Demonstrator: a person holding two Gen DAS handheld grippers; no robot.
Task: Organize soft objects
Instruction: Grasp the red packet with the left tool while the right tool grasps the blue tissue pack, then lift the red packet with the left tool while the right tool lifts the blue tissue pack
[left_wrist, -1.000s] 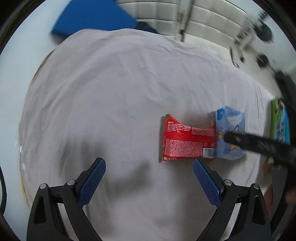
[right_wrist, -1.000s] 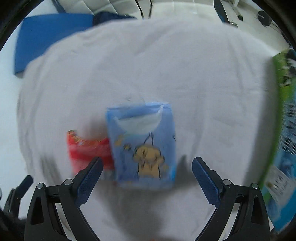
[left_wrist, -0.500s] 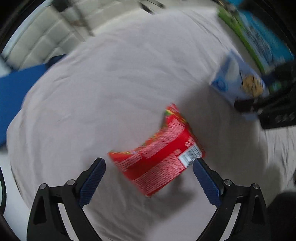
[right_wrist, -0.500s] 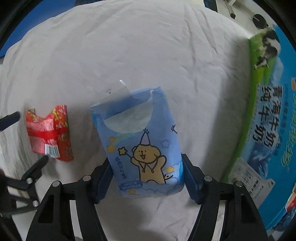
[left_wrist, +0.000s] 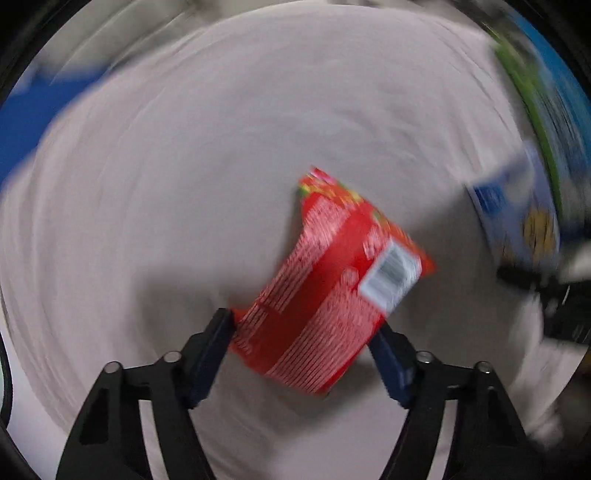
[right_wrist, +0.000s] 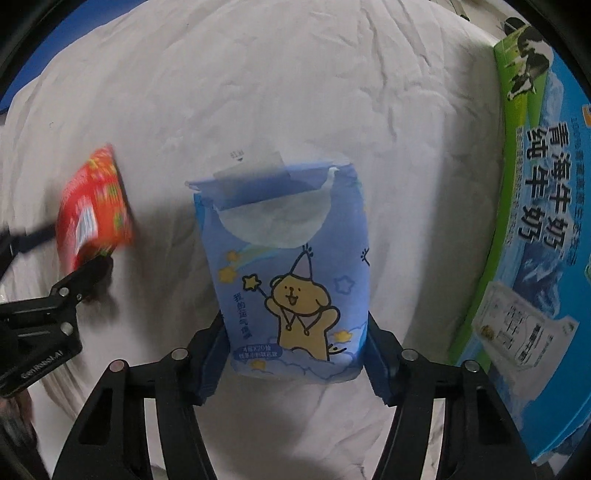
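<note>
Your left gripper (left_wrist: 301, 354) is clamped on the red snack packet (left_wrist: 332, 284), tilted above the white sheet (left_wrist: 184, 166). Your right gripper (right_wrist: 293, 354) squeezes the blue tissue pack (right_wrist: 291, 273) upright between its pads, beside the milk carton box (right_wrist: 535, 206).

The milk box (right_wrist: 546, 229) is showing large Chinese characters, 青海牛奶 and 纯牛奶, down its blue face. The tissue pack (right_wrist: 291, 280) is carrying 我的运气搞定 beside the bear and a small line with "X20" near its bottom. The red packet (left_wrist: 332, 284) is bearing a barcode label and fine print too blurred to read.
</note>
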